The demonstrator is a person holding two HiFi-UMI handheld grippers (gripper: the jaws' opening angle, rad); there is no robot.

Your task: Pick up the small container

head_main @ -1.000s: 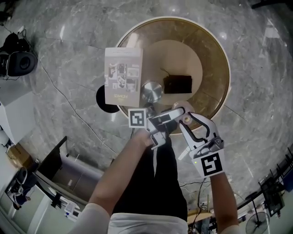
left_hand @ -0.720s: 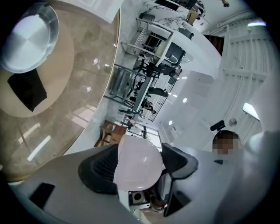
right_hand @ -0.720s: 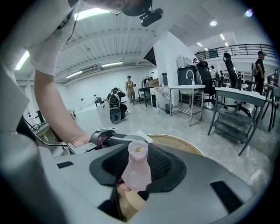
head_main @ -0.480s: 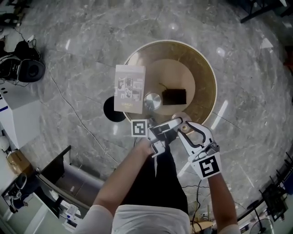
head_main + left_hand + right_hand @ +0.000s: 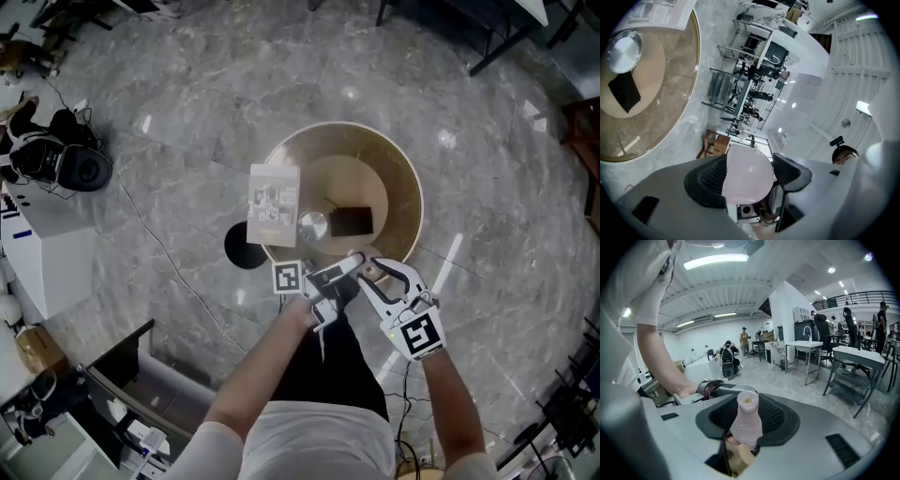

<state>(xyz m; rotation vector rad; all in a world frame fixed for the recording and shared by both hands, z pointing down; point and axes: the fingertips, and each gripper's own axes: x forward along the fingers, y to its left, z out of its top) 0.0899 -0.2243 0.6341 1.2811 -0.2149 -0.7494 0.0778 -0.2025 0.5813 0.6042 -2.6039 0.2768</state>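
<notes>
Nearest: person standing, both forearms fwd, one gripper per hand. L gripper (image 5: pixel 345 272) and R gripper (image 5: pixel 373 274) meet tip to tip in front of the body. Btwn them, held in the air, is the small container (image 5: pixel 746 420), a pale pink translucent bottle w/ open neck. From above it shows at the near rim of the round worktop (image 5: pixel 405 192), not resting on it. R fingers (image 5: pixel 777 418) are closed on the bottle body, neck toward that camera. L fingers (image 5: pixel 707 180), having just been closing, press both sides of what appears to be the same pink rounded body; both pads in contact. Beyond, on worktop: shiny metal disc (image 5: pixel 313 225), flat black item (image 5: pixel 352 221) just beside it, printed booklet (image 5: pixel 275 202) overhanging the left rim. Black round disc (image 5: pixel 245 247) lies on grey marble floor (image 5: pixel 187 122) beside worktop. Far left: headphones (image 5: pixel 80 169), white cabinet (image 5: pixel 47 267).
</notes>
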